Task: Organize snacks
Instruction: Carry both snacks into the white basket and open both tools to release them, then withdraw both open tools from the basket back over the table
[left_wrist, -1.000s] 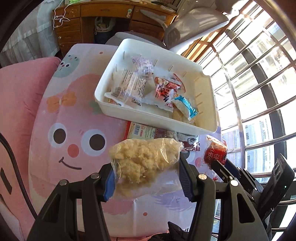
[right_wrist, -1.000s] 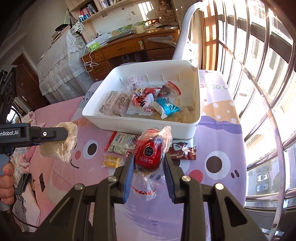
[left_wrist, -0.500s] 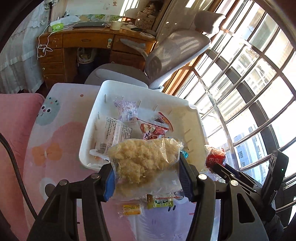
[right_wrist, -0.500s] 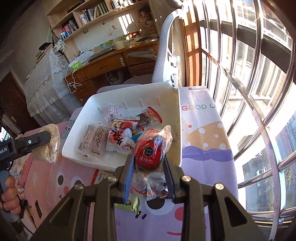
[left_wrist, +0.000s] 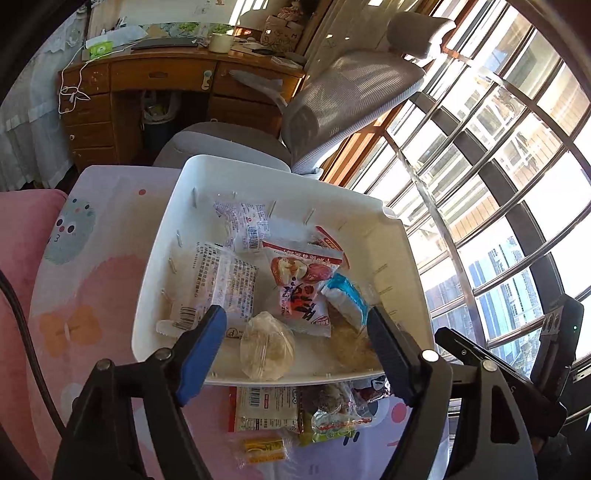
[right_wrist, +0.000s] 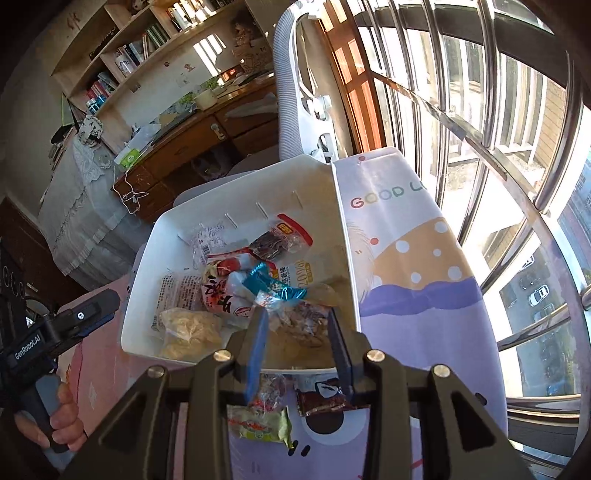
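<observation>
Packets (left_wrist: 295, 413) on the cartoon-print cloth (left_wrist: 85, 288) lie half hidden under the near rim of the white bin (left_wrist: 159, 236); in the left wrist view about 4 show there: a red-edged white one, a clear one with red print, a green one and a small yellow one. Their labels are too blurred to read. Inside the bin about 6 snacks can be counted, overlapping, so the number is uncertain: 2 white wrappers with barcodes, a red-and-white pack, a blue wrapper (left_wrist: 345, 295), a crumbly patch at the near right corner, and the clear bag of pale crumbs (left_wrist: 266, 345) lying against the near wall. The left gripper (left_wrist: 295, 332) stands wide apart above that bag, holding nothing. In the right wrist view the right gripper (right_wrist: 297, 332) has its 2 fingers spread over the near right corner of the bin, empty; a clear bag with brownish pieces (right_wrist: 299, 321) lies between and below them, its contents hard to make out. 1 hand (right_wrist: 62, 424) shows at the lower left edge, partly cut off.
</observation>
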